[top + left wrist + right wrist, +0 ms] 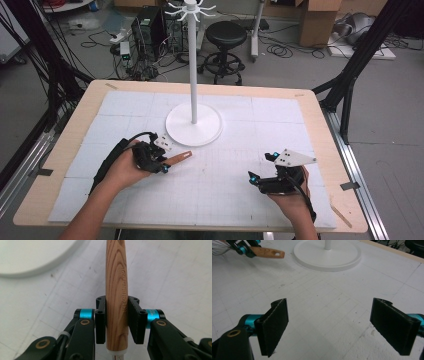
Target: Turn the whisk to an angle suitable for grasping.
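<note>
We see a wooden table [60,150] covered by a white gridded mat [230,185]. On the mat's far middle stands a white stand [193,60], a tall pole on a round base [329,258].

The left gripper [116,315] is clamped on a wooden handle [116,290] (it reads KITCHEN TOOL along the grain), both pads pressing its sides. The handle points toward the base, its holed end just short of the rim; the right gripper view shows whisk wires [219,248] behind the clamp.

The right gripper [337,322] hangs over bare mat at the near right, jaws spread wide, well apart from the handle.
</note>
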A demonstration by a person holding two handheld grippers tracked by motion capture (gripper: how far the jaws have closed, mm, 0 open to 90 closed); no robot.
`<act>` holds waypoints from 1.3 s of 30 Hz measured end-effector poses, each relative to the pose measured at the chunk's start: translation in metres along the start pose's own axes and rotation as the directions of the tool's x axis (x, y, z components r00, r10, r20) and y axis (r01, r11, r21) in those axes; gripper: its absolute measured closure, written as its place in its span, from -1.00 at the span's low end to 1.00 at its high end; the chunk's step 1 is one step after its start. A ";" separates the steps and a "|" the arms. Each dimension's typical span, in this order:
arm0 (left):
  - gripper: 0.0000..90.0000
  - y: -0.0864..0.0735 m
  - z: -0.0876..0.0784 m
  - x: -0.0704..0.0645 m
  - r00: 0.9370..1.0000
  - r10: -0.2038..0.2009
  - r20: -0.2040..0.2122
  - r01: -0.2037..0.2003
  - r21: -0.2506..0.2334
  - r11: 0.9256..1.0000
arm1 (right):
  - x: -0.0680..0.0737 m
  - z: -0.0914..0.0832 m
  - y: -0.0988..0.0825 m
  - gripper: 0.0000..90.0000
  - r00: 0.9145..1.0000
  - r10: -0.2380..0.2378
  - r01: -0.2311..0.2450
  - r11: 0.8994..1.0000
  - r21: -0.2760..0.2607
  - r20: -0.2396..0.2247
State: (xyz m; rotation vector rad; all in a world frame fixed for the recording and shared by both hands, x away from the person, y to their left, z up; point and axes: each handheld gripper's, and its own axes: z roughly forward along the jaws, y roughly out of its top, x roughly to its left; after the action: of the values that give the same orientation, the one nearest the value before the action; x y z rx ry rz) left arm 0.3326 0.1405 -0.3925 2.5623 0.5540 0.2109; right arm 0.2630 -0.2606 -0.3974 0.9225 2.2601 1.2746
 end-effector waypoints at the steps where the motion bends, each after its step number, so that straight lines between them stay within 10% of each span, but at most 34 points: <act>1: 0.57 0.001 -0.005 0.000 1.000 0.008 0.001 -0.008 -0.025 1.000 | 0.000 0.000 0.000 -0.69 1.000 0.000 0.000 1.000 0.000 0.000; 16: 0.57 0.033 -0.064 -0.004 0.998 0.050 0.032 -0.038 -0.311 0.950 | -0.001 -0.003 0.001 -0.69 1.000 -0.007 0.007 1.000 -0.010 0.000; 31: 0.57 0.044 -0.096 0.003 0.999 0.024 0.039 0.002 -0.545 0.839 | -0.001 -0.002 0.001 -0.69 1.000 0.000 0.000 1.000 -0.013 -0.001; 39: 0.57 0.047 -0.101 0.012 0.999 0.007 0.048 0.021 -0.563 0.826 | -0.002 0.001 0.001 -0.69 1.000 0.007 -0.007 1.000 -0.010 -0.007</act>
State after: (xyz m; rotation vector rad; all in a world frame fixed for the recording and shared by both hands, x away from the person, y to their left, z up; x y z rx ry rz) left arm 0.3342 0.1535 -0.2817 1.9784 0.4047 0.2646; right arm 0.2652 -0.2611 -0.3971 0.9250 2.2561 1.2931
